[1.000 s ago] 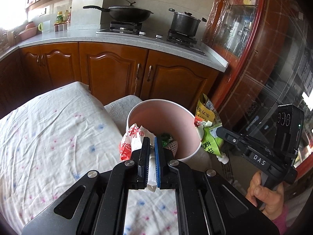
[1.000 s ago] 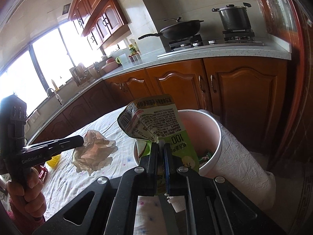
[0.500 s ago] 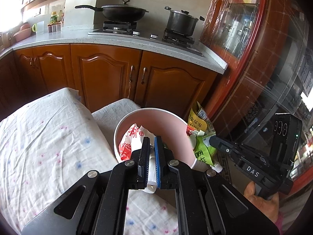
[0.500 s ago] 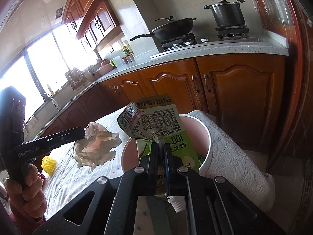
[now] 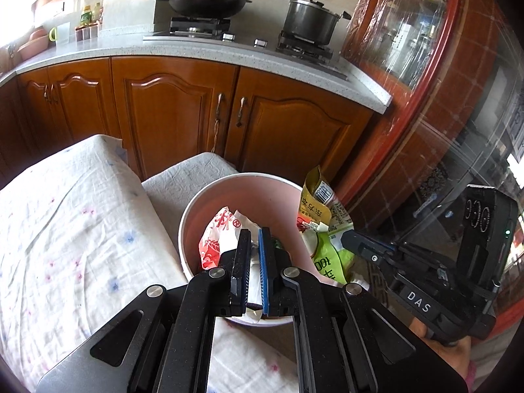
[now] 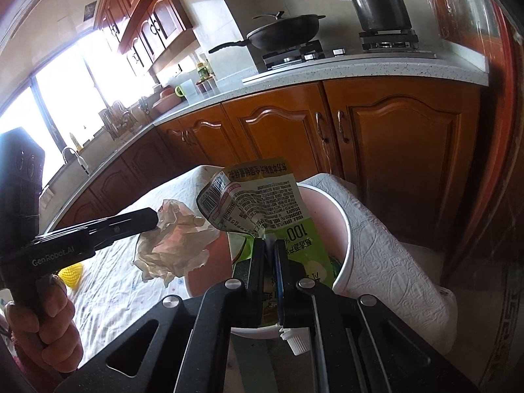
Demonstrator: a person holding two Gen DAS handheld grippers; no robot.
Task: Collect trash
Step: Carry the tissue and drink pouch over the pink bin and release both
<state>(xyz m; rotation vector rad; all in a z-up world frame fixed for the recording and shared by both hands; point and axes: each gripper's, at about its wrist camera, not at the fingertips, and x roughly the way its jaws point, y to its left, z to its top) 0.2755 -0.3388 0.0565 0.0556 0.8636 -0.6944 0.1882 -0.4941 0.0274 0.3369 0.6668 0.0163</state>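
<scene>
A pink bin (image 5: 209, 193) stands beside the cloth-covered table, with some trash inside. My left gripper (image 5: 252, 234) is shut on a crumpled red-and-white wrapper (image 5: 216, 235), which hangs over the bin's mouth. In the right wrist view the same gripper (image 6: 154, 219) holds the wrapper (image 6: 173, 245) at the bin's left rim. My right gripper (image 6: 268, 244) is shut on a flattened green juice pouch (image 6: 262, 196) with a white spout, above the bin's (image 6: 345, 229) near edge. The left wrist view shows that gripper (image 5: 344, 239) and the pouch (image 5: 327, 252) at the bin's right rim.
The table's flowered white cloth (image 5: 65, 245) lies to the left, and a yellow item (image 6: 70, 273) rests on it. A white-covered seat (image 6: 393, 268) stands behind the bin. Wooden cabinets (image 5: 177, 118) and a stove with a wok (image 5: 203, 0) and a pot (image 5: 308, 19) line the back.
Both grippers have moved forward and slightly down toward the bin with their trash still held. The wrapper now hangs over the bin's mouth rather than over the table.
</scene>
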